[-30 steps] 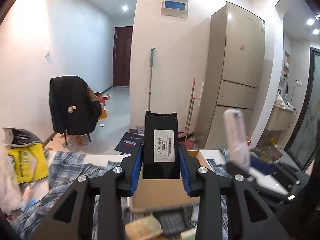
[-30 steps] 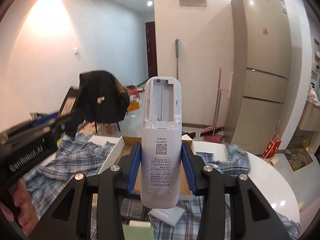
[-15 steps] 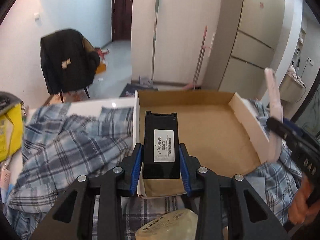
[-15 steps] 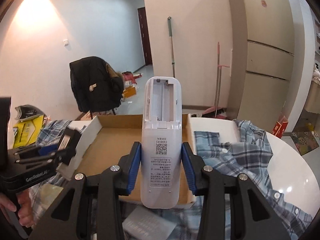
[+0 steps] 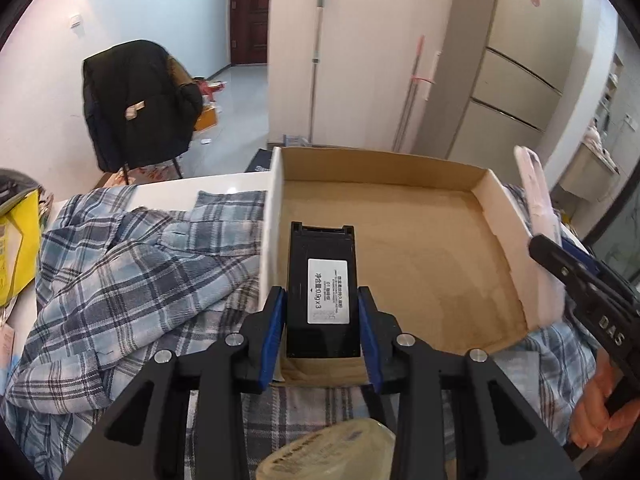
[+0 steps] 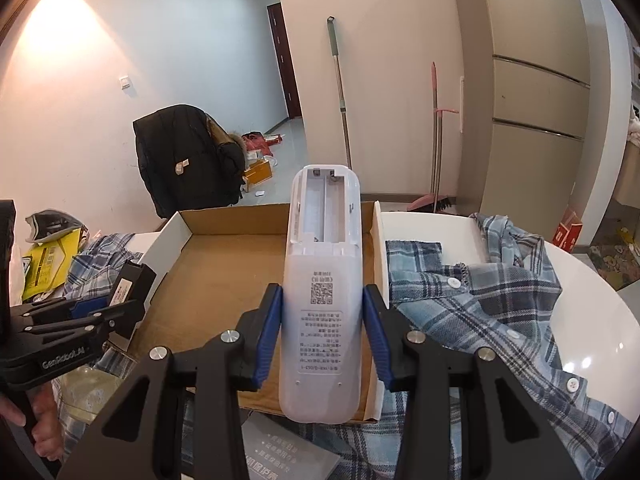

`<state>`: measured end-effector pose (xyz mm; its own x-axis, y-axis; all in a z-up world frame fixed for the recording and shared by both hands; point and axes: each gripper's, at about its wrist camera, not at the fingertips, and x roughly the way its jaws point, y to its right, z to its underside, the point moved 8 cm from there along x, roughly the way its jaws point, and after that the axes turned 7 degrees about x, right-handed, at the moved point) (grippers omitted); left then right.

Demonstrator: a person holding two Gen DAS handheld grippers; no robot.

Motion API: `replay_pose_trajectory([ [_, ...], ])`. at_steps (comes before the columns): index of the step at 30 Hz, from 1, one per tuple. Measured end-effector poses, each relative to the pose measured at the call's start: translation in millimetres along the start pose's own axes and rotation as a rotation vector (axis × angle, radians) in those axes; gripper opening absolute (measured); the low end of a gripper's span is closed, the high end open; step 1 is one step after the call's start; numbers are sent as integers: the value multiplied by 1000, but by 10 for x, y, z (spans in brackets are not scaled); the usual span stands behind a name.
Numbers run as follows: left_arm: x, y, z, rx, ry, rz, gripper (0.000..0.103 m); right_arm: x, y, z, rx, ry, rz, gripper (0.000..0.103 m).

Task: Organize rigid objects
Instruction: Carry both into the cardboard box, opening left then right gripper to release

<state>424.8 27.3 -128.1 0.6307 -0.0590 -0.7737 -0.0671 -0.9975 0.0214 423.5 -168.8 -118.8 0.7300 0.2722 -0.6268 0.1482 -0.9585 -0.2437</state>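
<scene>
My left gripper [image 5: 321,322] is shut on a black box with a white label [image 5: 322,286], held over the near left corner of an open cardboard box [image 5: 420,248]. In the right wrist view that left gripper [image 6: 106,312] and its black box [image 6: 130,284] show at the cardboard box's [image 6: 216,280] left wall. My right gripper [image 6: 323,334] is shut on a white remote [image 6: 323,304], back side up with its battery bay open, over the box's right part. The remote [image 5: 536,216] also shows at the right wall in the left wrist view.
The cardboard box lies on a blue plaid shirt [image 5: 132,264] spread over a white round table [image 6: 600,292]. A pale round object [image 5: 332,452] sits under my left gripper. A grey booklet [image 6: 288,452] lies below the right one. A yellow bag [image 5: 16,248] is far left.
Both grippers have come down and tilted toward the cardboard box, carrying the black box and the remote with them. Over the last half second they barely moved.
</scene>
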Motion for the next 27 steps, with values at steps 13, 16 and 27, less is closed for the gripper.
replay_pose_trajectory([
  [13, -445, 20, -194, 22, 203, -20, 78, 202, 9, 161, -1, -79, 2, 39],
  [16, -498, -13, -227, 2, 218, -20, 79, 208, 13, 162, -9, -75, 13, 35],
  [27, -1595, -13, -484, -36, 417, -42, 82, -432, -7, -226, 92, 49, -45, 64],
])
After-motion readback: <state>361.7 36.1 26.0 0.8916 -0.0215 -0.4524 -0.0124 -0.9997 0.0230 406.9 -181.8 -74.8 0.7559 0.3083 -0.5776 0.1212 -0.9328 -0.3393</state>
